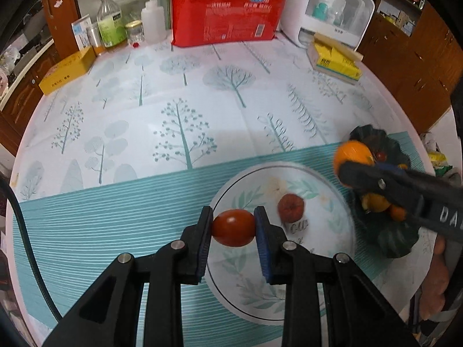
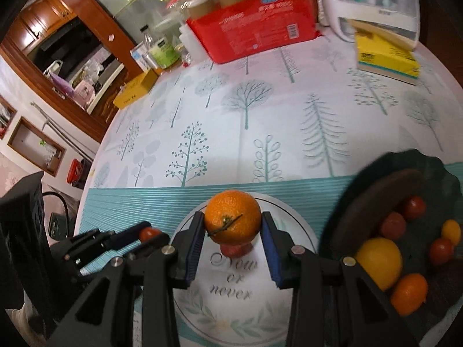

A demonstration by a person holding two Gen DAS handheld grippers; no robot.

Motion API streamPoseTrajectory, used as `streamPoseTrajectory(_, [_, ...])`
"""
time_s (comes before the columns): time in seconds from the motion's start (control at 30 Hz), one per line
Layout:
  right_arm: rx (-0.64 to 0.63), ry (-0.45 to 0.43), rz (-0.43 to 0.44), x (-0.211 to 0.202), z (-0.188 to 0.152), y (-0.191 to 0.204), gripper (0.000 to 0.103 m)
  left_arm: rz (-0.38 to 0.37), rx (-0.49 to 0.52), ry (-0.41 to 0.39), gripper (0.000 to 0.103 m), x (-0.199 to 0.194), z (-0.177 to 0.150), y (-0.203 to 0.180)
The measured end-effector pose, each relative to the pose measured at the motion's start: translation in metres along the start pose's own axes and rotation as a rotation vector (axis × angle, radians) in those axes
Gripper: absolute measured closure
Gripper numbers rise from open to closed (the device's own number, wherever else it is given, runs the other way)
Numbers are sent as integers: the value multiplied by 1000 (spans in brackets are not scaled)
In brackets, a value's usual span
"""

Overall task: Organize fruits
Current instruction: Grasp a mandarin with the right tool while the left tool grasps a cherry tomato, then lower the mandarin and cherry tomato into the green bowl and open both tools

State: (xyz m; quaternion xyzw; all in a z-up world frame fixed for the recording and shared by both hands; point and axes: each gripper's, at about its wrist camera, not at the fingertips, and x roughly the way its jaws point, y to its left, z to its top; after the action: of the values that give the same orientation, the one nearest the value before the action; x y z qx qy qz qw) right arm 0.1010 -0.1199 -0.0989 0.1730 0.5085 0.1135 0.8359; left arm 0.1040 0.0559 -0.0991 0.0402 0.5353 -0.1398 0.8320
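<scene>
My left gripper (image 1: 233, 227) is shut on a red cherry tomato (image 1: 233, 228), held above the left rim of the white leaf-patterned plate (image 1: 327, 248). A dull red wrinkled fruit (image 1: 290, 207) lies on that plate. My right gripper (image 2: 233, 232) is shut on an orange mandarin (image 2: 232, 220), held over the same plate (image 2: 295, 297), and shows in the left wrist view (image 1: 351, 162). The dark leaf-shaped dish (image 2: 445, 179) at the right holds cherry tomatoes (image 2: 393, 226), a yellow fruit (image 2: 380, 261) and a small orange fruit (image 2: 409, 293). The left gripper shows in the right wrist view (image 2: 149, 234).
The round table wears a tree-print cloth (image 1: 185, 110) and a teal striped mat (image 1: 115, 217). At the back stand a red pack of paper cups (image 1: 225, 20), bottles (image 1: 111, 23), a yellow box (image 1: 68, 70), a yellow tissue pack (image 1: 335, 57) and a white appliance (image 1: 327, 8).
</scene>
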Motion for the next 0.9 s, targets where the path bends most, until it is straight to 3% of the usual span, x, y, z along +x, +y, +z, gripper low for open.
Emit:
streamPoseTrajectory(0.23, [34, -61, -9, -47, -19, -19, 64, -51, 33, -49, 76, -33, 17, -38])
streamPoseTrajectory(0.5, [9, -198, -60, -123, -22, -46, 64, -146, 144, -102, 76, -57, 43, -124])
streamPoseTrajectory(0.7, [-29, -291, -144, -174, -9, -84, 64, -192, 197, -124, 76, -56, 63, -183])
streamPoseTrajectory(0.9, [-85, -322, -242, -191, 9, -127, 64, -203, 208, -81, 76, -30, 74, -226])
